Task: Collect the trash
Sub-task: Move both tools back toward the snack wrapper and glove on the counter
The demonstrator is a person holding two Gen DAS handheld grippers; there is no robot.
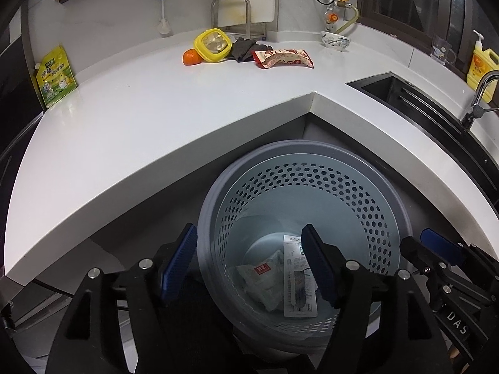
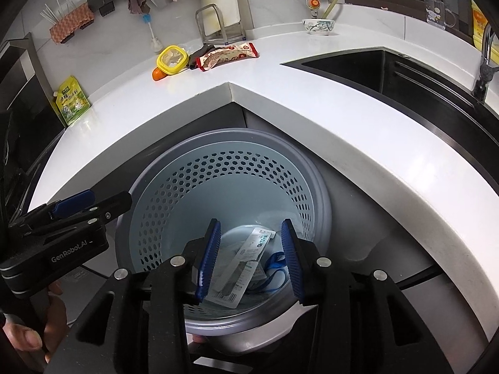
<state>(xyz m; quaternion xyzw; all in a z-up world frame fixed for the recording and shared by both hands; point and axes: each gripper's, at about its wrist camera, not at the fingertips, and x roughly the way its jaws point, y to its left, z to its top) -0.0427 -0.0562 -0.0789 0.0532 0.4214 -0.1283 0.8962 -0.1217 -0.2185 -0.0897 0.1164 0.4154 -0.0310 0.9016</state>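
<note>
With both grippers, left (image 1: 249,268) and right (image 2: 251,260), fingers spread and empty above the bin (image 1: 402,218), we should reach beyond it for the snack wrapper (image 1: 282,58) on the surface (image 1: 156,118).

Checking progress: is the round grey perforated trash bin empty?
Not empty. The round grey perforated trash bin holds a white wrapper and a printed card package at its bottom.
</note>
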